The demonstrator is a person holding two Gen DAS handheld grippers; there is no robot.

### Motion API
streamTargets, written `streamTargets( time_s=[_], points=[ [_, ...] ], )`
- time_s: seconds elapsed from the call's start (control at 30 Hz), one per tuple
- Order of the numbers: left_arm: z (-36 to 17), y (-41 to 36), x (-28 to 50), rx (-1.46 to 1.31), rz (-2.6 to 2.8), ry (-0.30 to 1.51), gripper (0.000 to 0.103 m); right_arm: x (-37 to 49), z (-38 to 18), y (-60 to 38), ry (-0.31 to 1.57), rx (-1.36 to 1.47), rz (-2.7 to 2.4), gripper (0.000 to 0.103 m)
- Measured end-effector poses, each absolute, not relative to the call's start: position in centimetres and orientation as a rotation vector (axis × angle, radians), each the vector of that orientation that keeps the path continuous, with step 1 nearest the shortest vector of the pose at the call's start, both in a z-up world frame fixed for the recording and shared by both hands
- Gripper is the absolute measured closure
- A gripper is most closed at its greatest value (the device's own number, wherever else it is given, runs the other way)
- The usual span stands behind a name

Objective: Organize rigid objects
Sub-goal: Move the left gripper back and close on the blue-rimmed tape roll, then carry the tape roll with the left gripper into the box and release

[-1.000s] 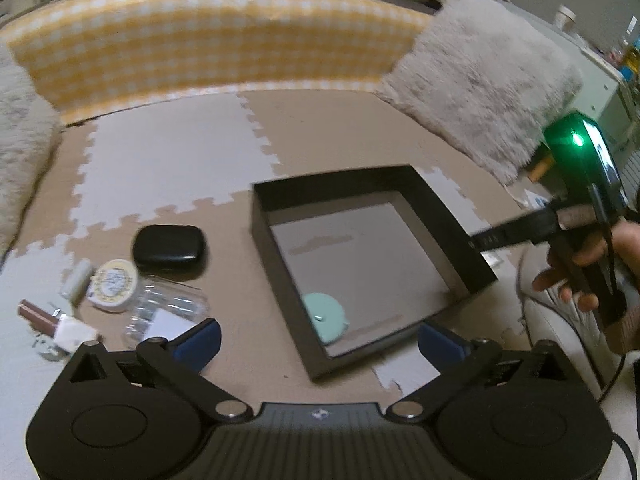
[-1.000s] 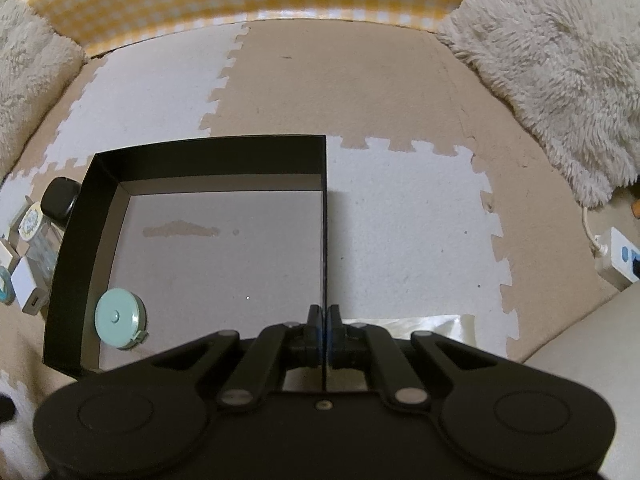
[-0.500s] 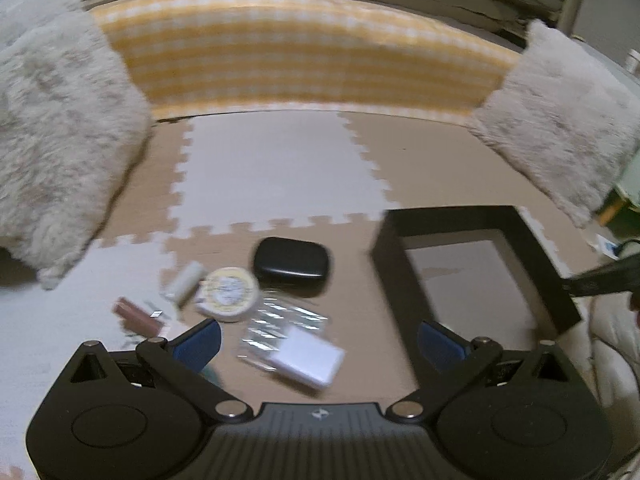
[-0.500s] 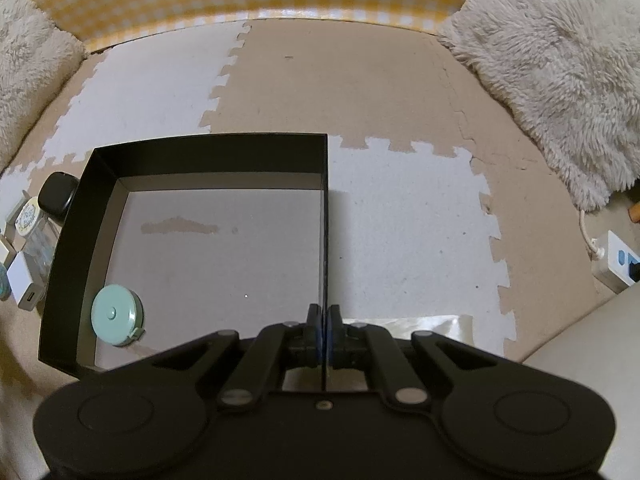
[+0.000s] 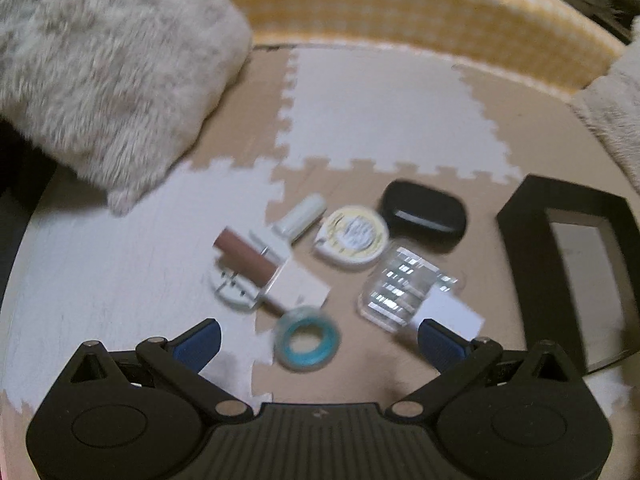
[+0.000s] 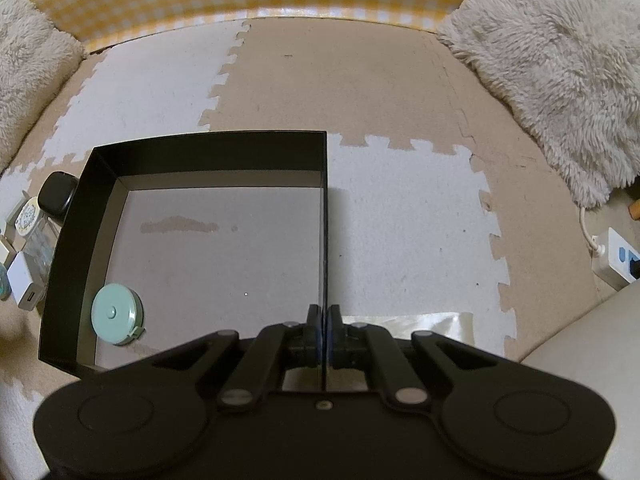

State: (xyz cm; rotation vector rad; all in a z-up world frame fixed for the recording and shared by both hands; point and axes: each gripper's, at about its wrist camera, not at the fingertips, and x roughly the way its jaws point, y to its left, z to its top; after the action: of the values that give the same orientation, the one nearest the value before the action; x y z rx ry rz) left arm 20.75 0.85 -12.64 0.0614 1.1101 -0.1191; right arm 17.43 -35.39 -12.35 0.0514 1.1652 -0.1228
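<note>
A foam puzzle mat [image 6: 400, 92] in tan and white covers the floor, with a fluffy cushion [image 5: 104, 68] at the left edge. On it sits the black box [image 6: 192, 152]; the right gripper [image 6: 324, 320] is pinched tight on its right wall. Inside, near the front left corner, lies a mint tape measure [image 6: 116, 314]. The left gripper [image 5: 316, 338], fingers spread wide and empty, hangs above the loose pile left of the box: black case [image 5: 424, 216], clear plastic case [image 5: 400, 288], white charger [image 5: 448, 316], round yellowish tin [image 5: 352, 236], teal tape roll [image 5: 308, 338], and a brownish tube [image 5: 244, 256], blurred, perhaps lipstick.
</note>
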Motion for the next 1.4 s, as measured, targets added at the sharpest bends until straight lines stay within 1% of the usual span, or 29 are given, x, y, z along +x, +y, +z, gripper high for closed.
streamTargets(
  time_s=[0.03,0.07,0.13,0.23,0.3,0.33,0.5,0.6,0.87,1.0,1.17,1.4],
  points=[
    [-13.0,1.1,20.9,0.05,-0.106,1.127,0.0,17.4,-12.4,-35.4,1.165,0.051,-0.123,0.1],
    [-13.3,1.3,21.1,0.034,-0.098,1.137,0.002,17.4,-12.4,-35.4,1.165,0.052,-0.123,0.1],
    [-13.8,1.8,21.2,-0.021,-0.084,1.153,0.011,17.4,-12.4,-35.4,1.165,0.051,-0.123,0.1],
    [-14.5,2.3,21.4,-0.097,-0.085,1.183,0.031,17.4,-12.4,-35.4,1.165,0.051,-0.123,0.1],
    [-14.9,2.3,21.5,-0.122,-0.077,1.196,0.039,17.4,-12.4,-35.4,1.166,0.051,-0.123,0.1],
    [-15.1,2.3,21.6,-0.139,-0.071,1.201,0.042,17.4,-12.4,-35.4,1.166,0.051,-0.123,0.1],
    [-15.8,2.6,21.8,-0.181,-0.029,1.198,0.046,17.4,-12.4,-35.4,1.166,0.051,-0.123,0.1],
    [-16.0,2.6,22.0,-0.173,-0.007,1.197,0.059,17.4,-12.4,-35.4,1.166,0.051,-0.122,0.1],
    [-15.4,2.5,21.8,-0.179,-0.028,1.186,0.059,17.3,-12.7,-35.4,1.17,0.046,-0.121,0.1],
    [-13.6,1.6,21.5,-0.19,-0.075,1.133,0.059,17.4,-12.6,-35.5,1.172,0.052,-0.12,0.1],
    [-10.1,-0.9,20.3,-0.208,-0.221,1.034,0.059,17.4,-12.5,-35.6,1.173,0.063,-0.12,0.1],
    [-9.0,-7.2,18.2,-0.169,-0.439,1.016,0.059,17.4,-12.4,-35.6,1.169,0.066,-0.122,0.1]
  ],
)
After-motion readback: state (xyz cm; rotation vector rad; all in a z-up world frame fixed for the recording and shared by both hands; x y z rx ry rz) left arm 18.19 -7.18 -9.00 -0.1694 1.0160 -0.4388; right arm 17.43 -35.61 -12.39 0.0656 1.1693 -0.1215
